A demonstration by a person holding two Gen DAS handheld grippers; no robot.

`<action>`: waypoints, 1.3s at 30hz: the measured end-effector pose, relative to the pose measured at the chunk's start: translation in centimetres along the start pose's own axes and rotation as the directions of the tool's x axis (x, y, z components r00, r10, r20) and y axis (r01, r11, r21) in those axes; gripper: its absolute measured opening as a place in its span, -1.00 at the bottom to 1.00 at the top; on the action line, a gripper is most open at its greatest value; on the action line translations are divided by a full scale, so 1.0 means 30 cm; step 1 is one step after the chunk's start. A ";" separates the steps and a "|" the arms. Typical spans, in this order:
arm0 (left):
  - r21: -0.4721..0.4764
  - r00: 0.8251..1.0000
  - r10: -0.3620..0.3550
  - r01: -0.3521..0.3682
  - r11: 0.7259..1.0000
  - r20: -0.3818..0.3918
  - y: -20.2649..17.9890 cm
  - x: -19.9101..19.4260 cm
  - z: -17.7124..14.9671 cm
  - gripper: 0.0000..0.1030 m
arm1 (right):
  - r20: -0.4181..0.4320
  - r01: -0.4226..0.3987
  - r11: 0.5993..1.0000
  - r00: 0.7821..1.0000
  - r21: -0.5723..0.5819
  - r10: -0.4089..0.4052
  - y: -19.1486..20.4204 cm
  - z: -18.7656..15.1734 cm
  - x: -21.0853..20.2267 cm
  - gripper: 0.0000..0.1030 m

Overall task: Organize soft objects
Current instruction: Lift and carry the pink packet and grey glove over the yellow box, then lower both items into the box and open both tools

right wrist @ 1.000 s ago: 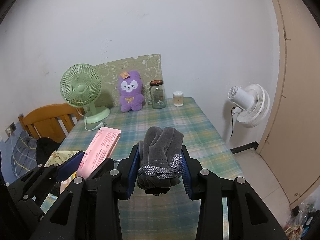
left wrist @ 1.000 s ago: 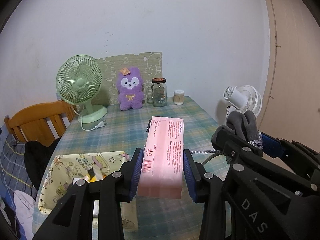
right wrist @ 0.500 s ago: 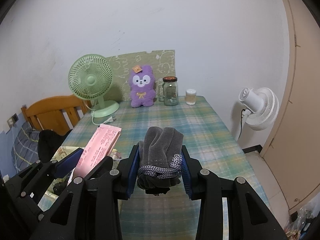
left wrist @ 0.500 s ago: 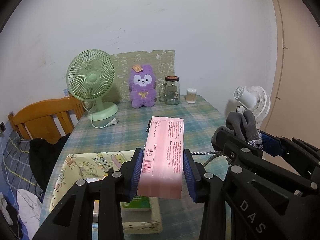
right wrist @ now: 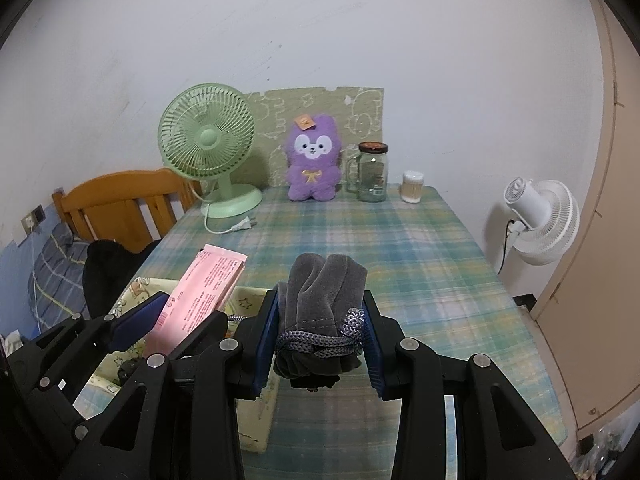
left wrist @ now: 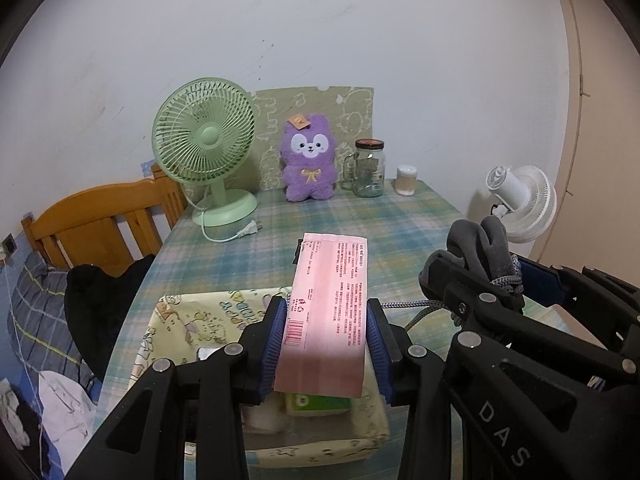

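Pink packet (left wrist: 326,320) clamped flat between the blue pads of the left tongs (left wrist: 327,346), jaws partly closed on its sides, held in the air right over the yellow cartoon-print fabric box (left wrist: 188,320). Grey velvet pouch (right wrist: 322,312) with braided drawstring pinched in the right tongs (right wrist: 320,340), also partly closed, just to the right of the box and above the plaid counter (right wrist: 400,248). The two tongs sit side by side, the cord trailing between them. In the box: a green-and-white pack (left wrist: 316,402) under the packet, other contents too hidden to tell. Far past the box, at the counter's wall edge: green desk fan (left wrist: 206,152) with its plug lying loose, purple plush (left wrist: 308,160), lidded glass jar (left wrist: 368,168), small cotton-swab tub (left wrist: 406,180). Left of the box, a wooden chair (left wrist: 100,220) with dark clothing on it. White fan (right wrist: 540,216) off the counter's right edge.
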State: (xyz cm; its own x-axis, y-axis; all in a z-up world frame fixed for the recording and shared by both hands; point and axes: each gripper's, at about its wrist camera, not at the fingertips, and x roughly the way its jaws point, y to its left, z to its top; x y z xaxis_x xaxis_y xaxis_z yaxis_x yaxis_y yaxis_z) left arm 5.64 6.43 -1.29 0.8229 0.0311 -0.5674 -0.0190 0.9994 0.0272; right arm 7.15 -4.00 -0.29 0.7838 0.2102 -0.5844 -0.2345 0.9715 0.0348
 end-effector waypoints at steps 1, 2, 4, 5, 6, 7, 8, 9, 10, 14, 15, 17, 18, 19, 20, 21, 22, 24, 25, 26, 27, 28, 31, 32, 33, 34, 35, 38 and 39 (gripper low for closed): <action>0.000 1.000 0.002 -0.002 1.000 -0.004 0.010 0.004 -0.003 -0.22 | -0.003 -0.002 1.000 1.000 -0.003 0.002 0.010 -0.001 0.007 -0.19; -0.001 1.000 0.004 -0.004 1.000 -0.006 0.017 0.008 -0.005 -0.22 | -0.006 -0.005 1.000 1.000 -0.005 0.005 0.018 -0.002 0.014 -0.19; -0.005 1.000 0.009 -0.009 1.000 -0.013 0.034 0.016 -0.009 -0.21 | -0.011 -0.011 1.000 1.000 -0.007 0.011 0.034 -0.004 0.028 -0.19; -0.007 1.000 0.012 -0.012 1.000 -0.015 0.041 0.019 -0.011 -0.21 | -0.014 -0.014 1.000 1.000 -0.009 0.014 0.043 -0.004 0.035 -0.19; -0.009 1.000 0.014 -0.015 1.000 -0.018 0.050 0.023 -0.013 -0.22 | -0.016 -0.016 1.000 1.000 -0.011 0.016 0.049 -0.004 0.043 -0.19; -0.010 1.000 0.018 -0.018 1.000 -0.021 0.059 0.028 -0.017 -0.21 | -0.019 -0.020 1.000 1.000 -0.014 0.019 0.058 -0.007 0.049 -0.19; -0.010 0.999 0.021 -0.021 1.000 -0.024 0.066 0.032 -0.019 -0.21 | -0.022 -0.023 1.000 1.000 -0.018 0.022 0.067 -0.008 0.057 -0.19; -0.009 0.999 0.025 -0.025 1.000 -0.030 0.075 0.038 -0.023 -0.21 | -0.027 -0.026 0.999 0.999 -0.022 0.025 0.075 -0.011 0.065 -0.19; -0.009 0.999 0.031 -0.031 0.999 -0.036 0.085 0.045 -0.028 -0.21 | -0.032 -0.030 0.999 0.999 -0.025 0.029 0.085 -0.014 0.073 -0.19; -0.016 0.997 0.047 -0.048 0.999 -0.060 0.123 0.070 -0.043 -0.21 | -0.055 -0.062 0.997 0.997 -0.038 0.060 0.124 -0.025 0.113 -0.19; -0.019 0.996 0.051 -0.052 0.998 -0.067 0.134 0.078 -0.047 -0.21 | -0.061 -0.066 0.997 0.996 -0.040 0.064 0.133 -0.029 0.121 -0.19; -0.020 0.995 0.056 -0.058 0.998 -0.080 0.151 0.091 -0.057 -0.21 | -0.073 -0.075 0.996 0.995 -0.048 0.071 0.150 -0.037 0.137 -0.19; -0.018 0.994 0.060 -0.062 0.998 -0.089 0.159 0.101 -0.064 -0.21 | -0.080 -0.079 0.996 0.994 -0.052 0.075 0.157 -0.041 0.146 -0.19; -0.016 0.993 0.062 -0.063 0.998 -0.097 0.164 0.108 -0.068 -0.21 | -0.089 -0.083 0.995 0.993 -0.056 0.078 0.163 -0.045 0.153 -0.19; -0.015 0.993 0.062 -0.064 0.998 -0.104 0.167 0.115 -0.072 -0.21 | -0.098 -0.088 0.994 0.992 -0.059 0.082 0.169 -0.049 0.162 -0.19; -0.014 0.992 0.059 -0.061 0.998 -0.112 0.171 0.122 -0.079 -0.21 | -0.104 -0.091 0.994 0.991 -0.060 0.084 0.173 -0.052 0.170 -0.19; -0.013 0.991 0.058 -0.060 0.998 -0.118 0.176 0.126 -0.082 -0.21 | -0.111 -0.093 0.994 0.990 -0.063 0.086 0.177 -0.056 0.177 -0.19; -0.010 0.990 0.059 -0.061 0.998 -0.127 0.182 0.134 -0.090 -0.21 | -0.121 -0.099 0.993 0.989 -0.068 0.091 0.185 -0.063 0.188 -0.19; -0.007 0.989 0.059 -0.061 0.998 -0.134 0.186 0.139 -0.095 -0.20 | -0.127 -0.104 0.992 0.987 -0.073 0.094 0.190 -0.068 0.195 -0.19; -0.002 0.988 0.058 -0.059 0.998 -0.143 0.193 0.144 -0.101 -0.20 | -0.133 -0.107 0.991 0.986 -0.076 0.096 0.195 -0.071 0.201 -0.19; 0.006 0.986 0.065 -0.065 0.998 -0.152 0.195 0.151 -0.107 -0.16 | -0.139 -0.108 0.991 0.986 -0.080 0.096 0.200 -0.074 0.207 -0.19; 0.008 0.984 0.075 -0.075 0.997 -0.160 0.199 0.156 -0.112 -0.16 | -0.148 -0.111 0.990 0.984 -0.082 0.098 0.205 -0.079 0.214 -0.19; -0.007 0.979 0.083 -0.085 0.996 -0.186 0.220 0.169 -0.129 -0.16 | -0.170 -0.134 0.989 0.978 -0.069 0.121 0.217 -0.094 0.230 -0.19; -0.010 0.978 0.083 -0.086 0.996 -0.191 0.225 0.171 -0.132 -0.14 | -0.176 -0.140 0.988 0.976 -0.068 0.126 0.222 -0.097 0.233 -0.19; -0.010 0.977 0.087 -0.091 0.996 -0.197 0.230 0.173 -0.136 -0.01 | -0.180 -0.143 0.987 0.975 -0.069 0.129 0.228 -0.100 0.236 -0.19; -0.009 0.975 0.090 -0.093 0.996 -0.202 0.234 0.173 -0.140 0.23 | -0.183 -0.146 0.987 0.974 -0.071 0.131 0.235 -0.103 0.238 -0.19; -0.008 0.975 0.091 -0.094 0.995 -0.204 0.238 0.174 -0.142 0.40 | -0.185 -0.149 0.986 0.974 -0.074 0.133 0.240 -0.105 0.239 -0.19; -0.013 0.974 0.086 -0.090 0.996 -0.208 0.246 0.167 -0.150 0.49 | -0.191 -0.161 0.984 0.971 -0.074 0.145 0.252 -0.109 0.242 -0.19; -0.014 0.974 0.083 -0.088 0.996 -0.210 0.251 0.169 -0.150 0.53 | -0.195 -0.164 0.984 0.970 -0.072 0.148 0.254 -0.110 0.245 -0.19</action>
State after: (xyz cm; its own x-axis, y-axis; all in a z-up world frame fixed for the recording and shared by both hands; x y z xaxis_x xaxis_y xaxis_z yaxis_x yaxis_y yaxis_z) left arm 7.12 14.17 -7.66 0.6805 0.1153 -0.7236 -0.0989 0.9930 0.0652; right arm 9.21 4.58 -7.00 0.6136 0.3258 -0.7193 -0.4010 0.9133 0.0717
